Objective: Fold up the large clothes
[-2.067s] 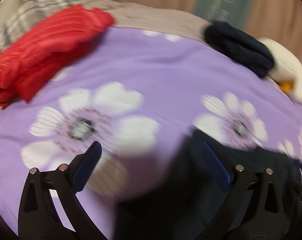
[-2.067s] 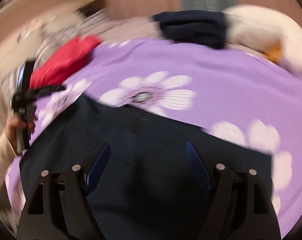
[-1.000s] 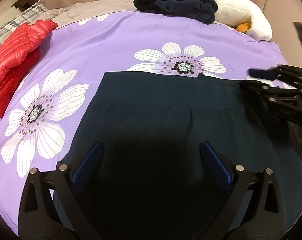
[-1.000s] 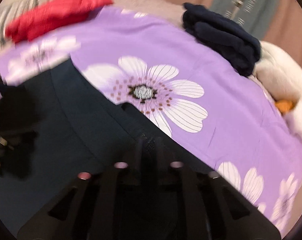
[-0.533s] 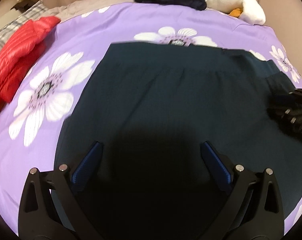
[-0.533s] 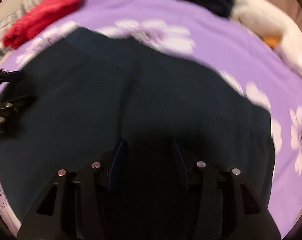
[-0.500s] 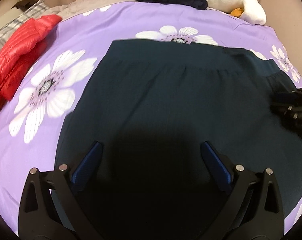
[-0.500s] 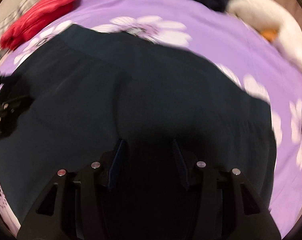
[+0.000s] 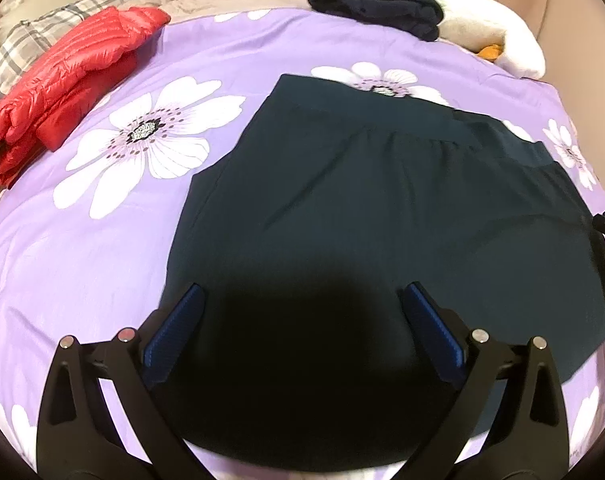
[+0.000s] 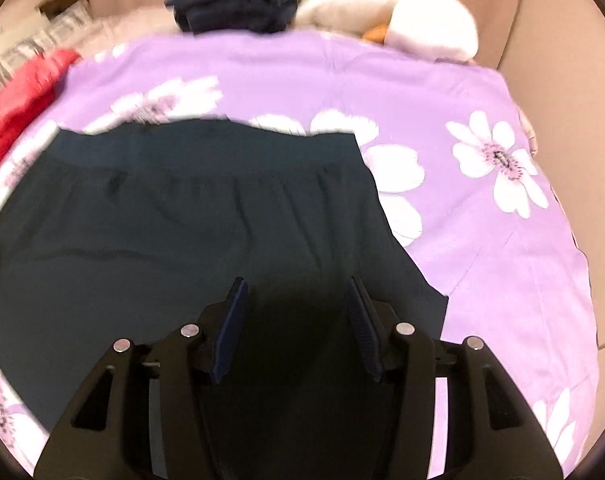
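Observation:
A dark teal garment (image 9: 382, 200) with a gathered waistband lies spread flat on the purple flowered bedspread (image 9: 82, 240). My left gripper (image 9: 302, 292) hangs above its near part, jaws wide open, nothing between them. The right wrist view shows the same garment (image 10: 182, 232) from its right side. My right gripper (image 10: 296, 288) hovers over the garment's near right part; its jaws are opening and hold nothing. A black tip of the right gripper pokes in at the right edge of the left wrist view.
A red puffer jacket (image 9: 62, 80) lies at the far left by a plaid pillow (image 9: 42, 32). A folded dark navy garment (image 9: 374, 4) and a white plush toy (image 9: 490, 32) sit at the bed's far edge. The bed's right edge (image 10: 562, 216) borders a beige wall.
Both grippers drew back toward the near side of the bed, so more of the garment shows. The right gripper, shut a second ago, has let go and opened partway.

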`<state>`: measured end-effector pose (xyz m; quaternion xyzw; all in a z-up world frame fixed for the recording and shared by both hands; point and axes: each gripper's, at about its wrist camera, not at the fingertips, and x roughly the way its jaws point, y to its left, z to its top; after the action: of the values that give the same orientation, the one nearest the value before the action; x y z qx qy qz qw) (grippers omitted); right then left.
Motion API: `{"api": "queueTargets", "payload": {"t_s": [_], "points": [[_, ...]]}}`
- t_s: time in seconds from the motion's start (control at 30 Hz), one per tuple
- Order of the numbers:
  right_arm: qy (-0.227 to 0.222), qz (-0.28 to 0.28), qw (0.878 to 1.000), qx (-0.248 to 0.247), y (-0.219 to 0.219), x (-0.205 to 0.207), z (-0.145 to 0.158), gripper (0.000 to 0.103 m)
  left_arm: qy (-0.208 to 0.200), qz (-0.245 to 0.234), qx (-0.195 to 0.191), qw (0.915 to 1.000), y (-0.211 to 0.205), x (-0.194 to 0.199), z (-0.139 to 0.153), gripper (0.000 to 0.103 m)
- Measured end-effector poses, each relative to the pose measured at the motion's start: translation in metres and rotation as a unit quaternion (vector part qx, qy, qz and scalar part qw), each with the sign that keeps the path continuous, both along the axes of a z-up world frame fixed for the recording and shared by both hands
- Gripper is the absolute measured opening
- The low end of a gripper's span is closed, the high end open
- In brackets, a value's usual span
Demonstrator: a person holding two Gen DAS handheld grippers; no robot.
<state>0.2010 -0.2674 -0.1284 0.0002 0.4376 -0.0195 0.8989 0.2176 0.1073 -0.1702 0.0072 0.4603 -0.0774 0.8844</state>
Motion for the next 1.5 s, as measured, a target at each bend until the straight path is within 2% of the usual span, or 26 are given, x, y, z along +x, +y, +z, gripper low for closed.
{"api": "queueTargets", "payload": {"t_s": [0.07, 0.1, 0.27, 0.4, 0.47, 0.6, 1.0, 1.5], "points": [[-0.021, 0.019, 1.000, 0.013, 0.017, -0.014, 0.009, 0.069, -0.010, -0.007, 0.000, 0.9999, -0.009, -0.012, 0.005, 0.101], [-0.030, 0.032, 0.999, 0.018, 0.028, -0.023, 0.011, 0.070, -0.015, -0.011, 0.000, 0.9998, -0.012, -0.017, 0.006, 0.101], [-0.048, 0.076, 0.995, 0.054, 0.073, -0.040, 0.000, 0.072, -0.021, -0.030, 0.004, 0.9993, -0.041, -0.036, 0.001, 0.101], [-0.027, 0.086, 0.995, 0.046, 0.097, -0.044, -0.025, 0.073, -0.032, -0.037, 0.039, 0.9981, -0.060, -0.042, -0.013, 0.101], [-0.022, 0.084, 0.996, 0.020, 0.105, -0.044, -0.034, 0.075, -0.027, -0.036, 0.039, 0.9983, -0.060, -0.041, -0.019, 0.101], [-0.018, 0.066, 0.997, 0.020, 0.087, -0.047, -0.043, 0.077, -0.029, -0.038, 0.042, 0.9980, -0.057, -0.044, -0.021, 0.101], [-0.030, -0.023, 0.999, 0.038, 0.014, -0.081, -0.038, 0.077, -0.028, -0.025, 0.041, 0.9985, -0.041, -0.047, -0.021, 0.101], [-0.036, -0.069, 0.995, 0.069, -0.017, -0.099, -0.041, 0.077, -0.023, -0.016, 0.037, 0.9989, -0.030, -0.053, -0.021, 0.101]]}}
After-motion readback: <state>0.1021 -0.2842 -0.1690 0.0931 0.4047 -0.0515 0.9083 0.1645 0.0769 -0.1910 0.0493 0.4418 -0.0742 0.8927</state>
